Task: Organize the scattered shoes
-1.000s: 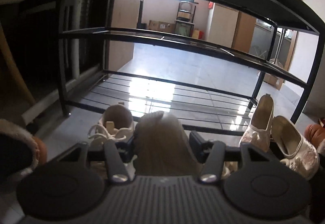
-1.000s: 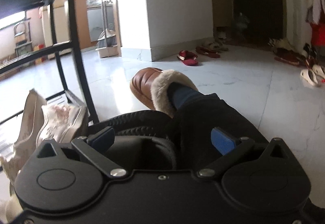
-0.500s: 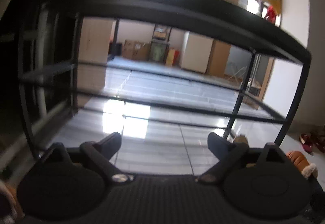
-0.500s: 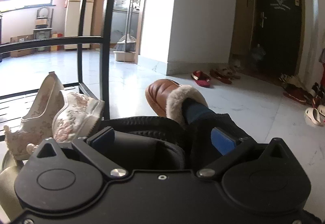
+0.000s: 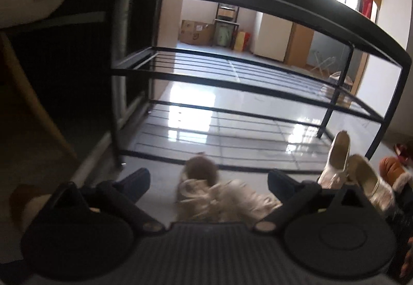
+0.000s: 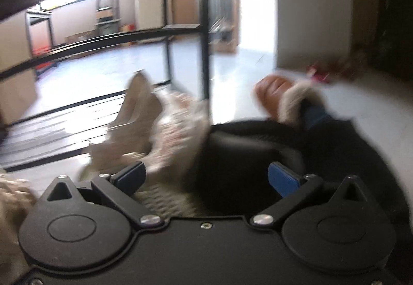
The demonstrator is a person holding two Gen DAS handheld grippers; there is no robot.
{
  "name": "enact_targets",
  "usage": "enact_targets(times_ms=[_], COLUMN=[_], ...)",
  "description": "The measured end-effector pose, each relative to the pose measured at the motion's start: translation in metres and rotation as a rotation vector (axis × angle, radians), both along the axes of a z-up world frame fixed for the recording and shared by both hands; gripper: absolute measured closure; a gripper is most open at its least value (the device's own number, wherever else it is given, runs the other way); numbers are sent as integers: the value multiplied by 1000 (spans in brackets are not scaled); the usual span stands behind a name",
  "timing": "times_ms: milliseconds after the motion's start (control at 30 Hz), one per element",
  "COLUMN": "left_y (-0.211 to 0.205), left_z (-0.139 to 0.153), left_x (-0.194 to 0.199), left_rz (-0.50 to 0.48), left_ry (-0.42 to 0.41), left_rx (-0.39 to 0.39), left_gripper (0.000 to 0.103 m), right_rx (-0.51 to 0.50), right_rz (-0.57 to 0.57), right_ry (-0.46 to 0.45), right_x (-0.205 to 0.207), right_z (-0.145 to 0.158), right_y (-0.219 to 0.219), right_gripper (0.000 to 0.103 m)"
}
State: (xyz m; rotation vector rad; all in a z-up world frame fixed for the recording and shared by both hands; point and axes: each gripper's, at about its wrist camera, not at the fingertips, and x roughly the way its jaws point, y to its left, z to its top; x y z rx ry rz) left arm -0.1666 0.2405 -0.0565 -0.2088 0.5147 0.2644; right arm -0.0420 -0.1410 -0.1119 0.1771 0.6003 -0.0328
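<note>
My left gripper is open and empty, just above two pale beige shoes lying blurred on the floor in front of the black shoe rack. A pair of white flat shoes leans at the rack's right foot. My right gripper is open, over a black shoe, with the white floral flats to its left. The right wrist view is motion-blurred.
The rack has slatted black shelves and a solid top. A person's foot in a brown fur-lined slipper rests on the floor to the right. Red slippers lie by the white wall. A dark cabinet stands left of the rack.
My left gripper held a beige shoe a second ago, opened and lifted, and now points down at the shoes on the floor. My right gripper swung left toward the rack.
</note>
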Motion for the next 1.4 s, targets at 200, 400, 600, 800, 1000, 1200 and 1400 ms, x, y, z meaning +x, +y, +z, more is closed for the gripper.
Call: enact_targets(times_ms=[200, 400, 600, 800, 1000, 1200, 1400], left_y=[-13, -46, -61, -30, 19, 21, 21], left_z=[-22, -43, -39, -33, -35, -32, -31], left_x=[-2, 3, -4, 1, 0, -4, -4], left_rz=[-74, -214, -228, -64, 100, 112, 93], left_ry=[6, 66, 61, 103, 140, 109, 109], left_rx=[-22, 165, 277, 133, -136, -83, -87], left_gripper=[1, 1, 1, 1, 1, 1, 1], right_rx=[438, 734, 785, 1046, 1005, 992, 885], right_rz=[105, 112, 107, -87, -211, -283, -271], right_ry=[306, 548, 635, 811, 884, 885, 855], right_x=[14, 21, 29, 26, 17, 24, 37], right_z=[10, -5, -10, -37, -54, -56, -47], right_y=[31, 76, 98, 87, 83, 84, 105], right_gripper=[0, 0, 0, 0, 0, 0, 0])
